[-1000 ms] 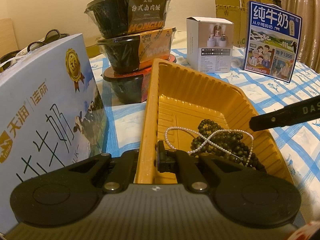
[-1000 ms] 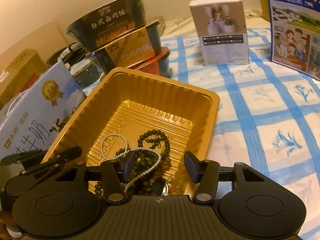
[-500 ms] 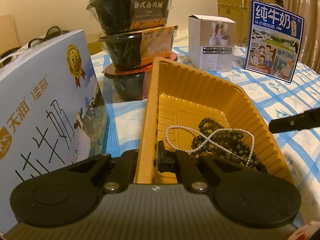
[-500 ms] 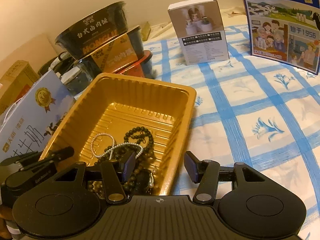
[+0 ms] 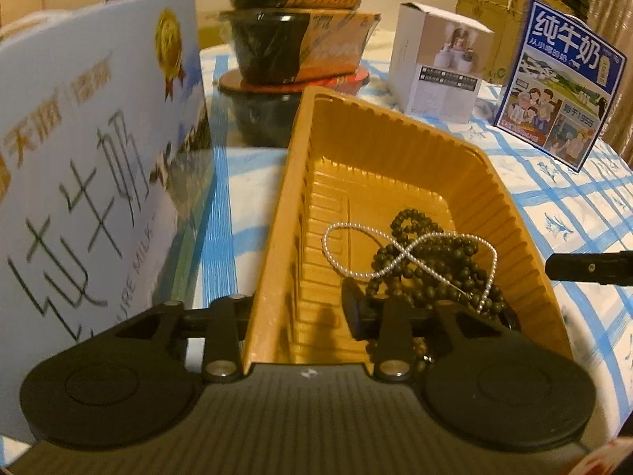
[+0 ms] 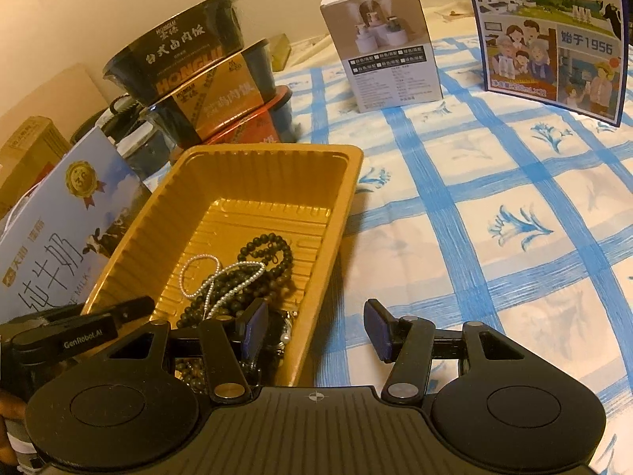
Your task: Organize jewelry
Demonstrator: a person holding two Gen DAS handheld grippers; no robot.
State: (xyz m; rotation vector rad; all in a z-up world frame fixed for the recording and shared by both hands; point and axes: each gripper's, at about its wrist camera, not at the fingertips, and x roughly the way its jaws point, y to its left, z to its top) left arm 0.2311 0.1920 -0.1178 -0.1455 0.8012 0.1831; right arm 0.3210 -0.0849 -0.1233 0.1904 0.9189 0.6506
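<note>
Stacked black bowls (image 6: 186, 63): "HONGLU", white Chinese characters on the top lid. Blue milk carton (image 6: 554, 35): "从小喝的奶", "始于1956". Pale blue milk box (image 6: 59, 245): gold seal, large characters "纯牛奶", "MILK". Left hand-held gripper (image 6: 91, 328): "GenRobot.AI". White box (image 6: 383, 43): print too small to read.

Tangled pearl strand (image 5: 399, 253), dark beads (image 5: 431, 273) in gold tray (image 5: 510, 213)
</note>
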